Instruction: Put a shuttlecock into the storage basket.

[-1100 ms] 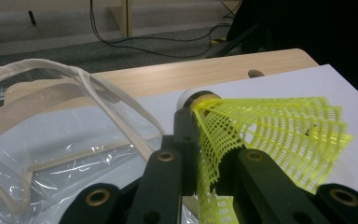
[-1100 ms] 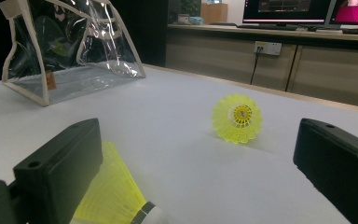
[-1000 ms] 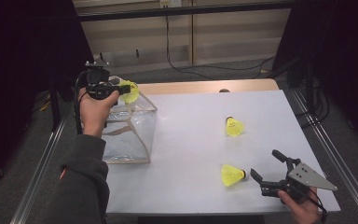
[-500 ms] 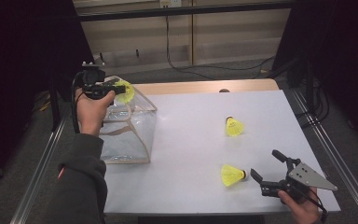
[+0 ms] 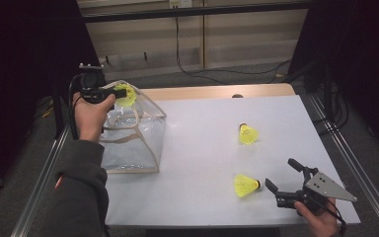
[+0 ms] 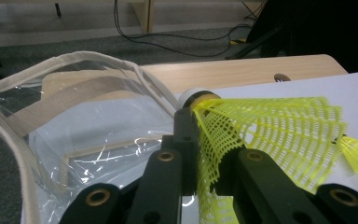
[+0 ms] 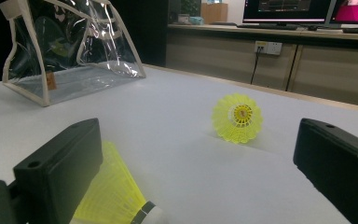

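Now shuttlecock (image 6: 279,130) skirt pinched between left gripper (image 6: 205,177) fingers (image 6: 186,154), above bag (image 6: 51,121)

This looks like a lab or office test room: a white worktop (image 5: 202,148) on a metal frame, black curtains (image 5: 24,74) at both sides, loose cables (image 5: 187,59) on the floor, wooden cabinets with a wall socket (image 7: 267,47), and lit monitors (image 7: 286,10) on a counter.
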`<state>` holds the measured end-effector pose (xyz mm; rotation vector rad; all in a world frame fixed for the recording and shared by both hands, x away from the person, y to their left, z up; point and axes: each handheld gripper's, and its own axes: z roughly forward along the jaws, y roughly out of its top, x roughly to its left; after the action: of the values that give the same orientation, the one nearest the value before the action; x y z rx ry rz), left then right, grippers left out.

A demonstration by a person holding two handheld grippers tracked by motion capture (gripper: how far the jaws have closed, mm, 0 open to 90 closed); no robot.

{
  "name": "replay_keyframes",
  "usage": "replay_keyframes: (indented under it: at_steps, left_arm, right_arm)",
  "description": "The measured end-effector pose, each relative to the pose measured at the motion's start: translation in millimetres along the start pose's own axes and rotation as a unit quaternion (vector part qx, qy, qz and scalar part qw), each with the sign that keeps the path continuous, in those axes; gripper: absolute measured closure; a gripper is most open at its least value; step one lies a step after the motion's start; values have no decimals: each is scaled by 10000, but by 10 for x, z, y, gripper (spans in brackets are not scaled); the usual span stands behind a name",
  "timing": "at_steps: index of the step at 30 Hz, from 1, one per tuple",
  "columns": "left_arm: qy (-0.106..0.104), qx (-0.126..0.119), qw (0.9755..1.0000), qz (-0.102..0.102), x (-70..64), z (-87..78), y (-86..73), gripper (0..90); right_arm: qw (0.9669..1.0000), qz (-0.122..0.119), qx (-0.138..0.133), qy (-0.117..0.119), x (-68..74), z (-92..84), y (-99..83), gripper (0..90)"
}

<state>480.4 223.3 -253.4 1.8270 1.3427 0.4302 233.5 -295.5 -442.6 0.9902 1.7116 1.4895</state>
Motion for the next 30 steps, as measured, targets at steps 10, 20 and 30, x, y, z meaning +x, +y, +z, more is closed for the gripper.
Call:
replay_keyframes:
  at_steps: [10,20,30]
  left_arm:
    - [89,-40,10000,-3,47,-53,22,839]
    - [199,26,9998,-19,123,-94,31,839]
    - [280,14,9995,-129,190,-98,33,839]
  right_arm:
    - [10000,-1,3,-8,2,2,-1,13]
    - [10000,3,6,-11,3,5,-2,13]
    - [10000,3,0,-18,4,4,-1,13]
